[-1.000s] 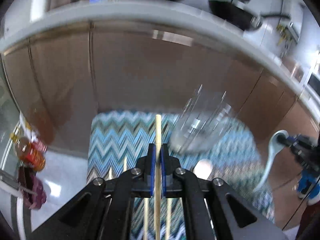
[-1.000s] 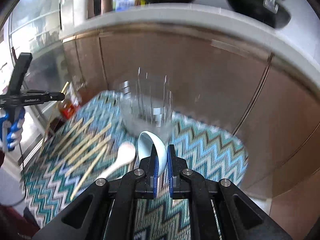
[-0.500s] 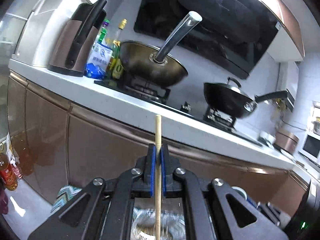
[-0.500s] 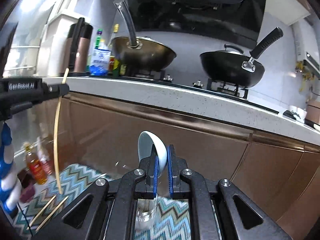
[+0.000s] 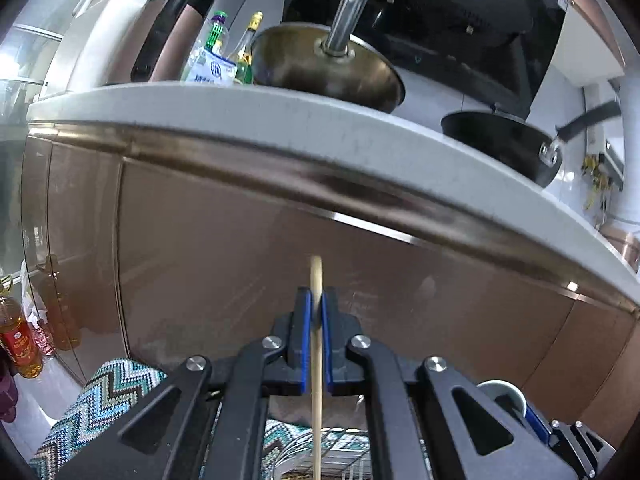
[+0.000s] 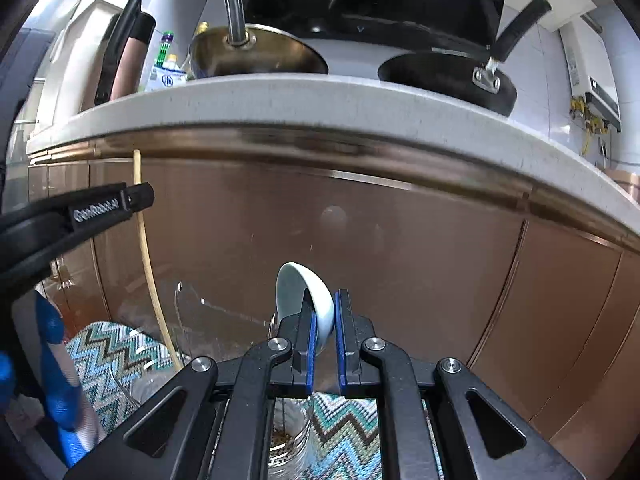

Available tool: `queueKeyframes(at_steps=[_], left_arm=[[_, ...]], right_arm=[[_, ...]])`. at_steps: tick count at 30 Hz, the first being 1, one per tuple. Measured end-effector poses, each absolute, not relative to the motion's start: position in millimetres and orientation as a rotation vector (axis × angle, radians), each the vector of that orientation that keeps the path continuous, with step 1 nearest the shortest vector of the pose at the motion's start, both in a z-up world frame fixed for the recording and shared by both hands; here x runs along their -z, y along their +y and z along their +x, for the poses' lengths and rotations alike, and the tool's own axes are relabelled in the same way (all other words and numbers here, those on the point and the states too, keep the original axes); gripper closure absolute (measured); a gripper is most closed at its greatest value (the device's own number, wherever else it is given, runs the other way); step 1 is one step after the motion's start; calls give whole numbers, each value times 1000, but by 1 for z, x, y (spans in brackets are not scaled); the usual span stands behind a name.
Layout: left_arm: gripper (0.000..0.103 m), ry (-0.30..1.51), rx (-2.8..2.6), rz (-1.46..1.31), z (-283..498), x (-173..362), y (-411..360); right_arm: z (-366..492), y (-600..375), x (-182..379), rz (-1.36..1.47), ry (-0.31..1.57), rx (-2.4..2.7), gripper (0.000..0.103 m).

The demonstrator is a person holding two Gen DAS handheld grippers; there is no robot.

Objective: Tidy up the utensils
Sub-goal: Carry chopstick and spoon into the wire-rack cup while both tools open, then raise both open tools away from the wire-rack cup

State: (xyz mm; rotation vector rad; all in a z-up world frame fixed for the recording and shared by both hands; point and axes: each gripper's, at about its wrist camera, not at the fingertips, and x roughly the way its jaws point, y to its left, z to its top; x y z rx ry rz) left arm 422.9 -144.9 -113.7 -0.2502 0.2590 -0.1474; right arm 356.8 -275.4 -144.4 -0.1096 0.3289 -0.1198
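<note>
Left gripper has its jaws pinching a thin wooden chopstick upright, right gripper clamps a pale blue ceramic spoon, both above the clear glass holder on the zigzag mat.

Left gripper: black linkage arms with triangular cut-outs, round silver screws at the pivots, blue pads lining both fingers. Right gripper: same build. In the right wrist view, at 9 o'clock, white lettering on a black arm; at 8 o'clock, blurred blue-and-white, possibly a glove.
</note>
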Motion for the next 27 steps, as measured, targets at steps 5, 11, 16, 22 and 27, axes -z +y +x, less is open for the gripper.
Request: queueKeyframes(at_steps=[5, 11, 16, 22, 27], left_arm=[[97, 249, 129, -205, 418, 127, -147], [96, 249, 153, -204, 409, 119, -142], [85, 220, 160, -200, 388, 91, -126], [69, 170, 137, -183, 348, 56, -101], [68, 151, 120, -151, 305, 23, -77]], right_arm=[[356, -275, 159, -94, 345, 108, 95], [346, -274, 157, -86, 342, 101, 78], [329, -280, 138, -58, 316, 119, 71], [299, -283, 107, -42, 287, 151, 69], [260, -282, 74, -23, 251, 156, 61]])
